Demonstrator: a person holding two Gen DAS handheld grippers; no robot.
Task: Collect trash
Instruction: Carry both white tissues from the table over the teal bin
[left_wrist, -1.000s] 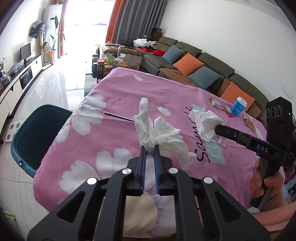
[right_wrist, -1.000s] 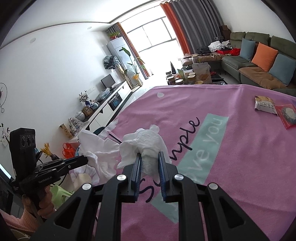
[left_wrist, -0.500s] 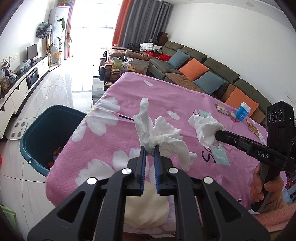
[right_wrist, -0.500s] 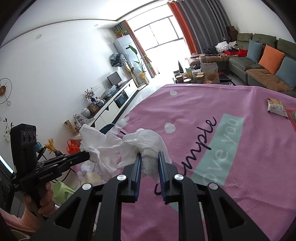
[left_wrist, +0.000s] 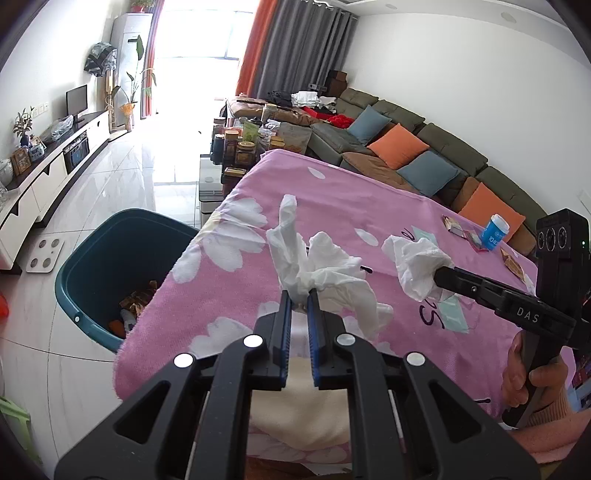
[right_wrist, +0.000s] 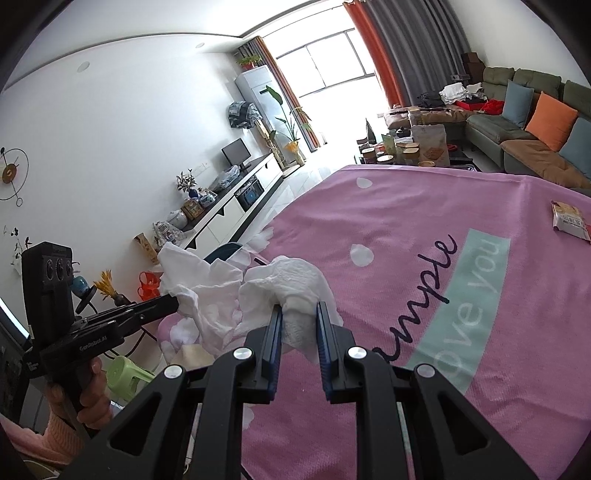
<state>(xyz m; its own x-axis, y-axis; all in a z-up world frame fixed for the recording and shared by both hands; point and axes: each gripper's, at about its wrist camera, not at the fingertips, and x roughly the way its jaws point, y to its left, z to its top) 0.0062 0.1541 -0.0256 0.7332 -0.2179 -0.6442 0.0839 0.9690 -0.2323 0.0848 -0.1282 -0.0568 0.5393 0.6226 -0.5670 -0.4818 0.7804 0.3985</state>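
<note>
Here both grippers' fingers pinch crumpled tissues.

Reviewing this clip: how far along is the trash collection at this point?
Partway. Done: some wrappers already lie in the teal bin. In hand: the left gripper and right gripper each clamp a crumpled tissue above the pink tablecloth. Left: dropping both, then the snack packets and blue cup.

Both grippers were black plastic with blue ribbed pads and round silver screws: the left gripper, the right gripper. One handle read "DAS", the other "GenRobot.AI". A pink knitted sleeve covered the wrist.
</note>
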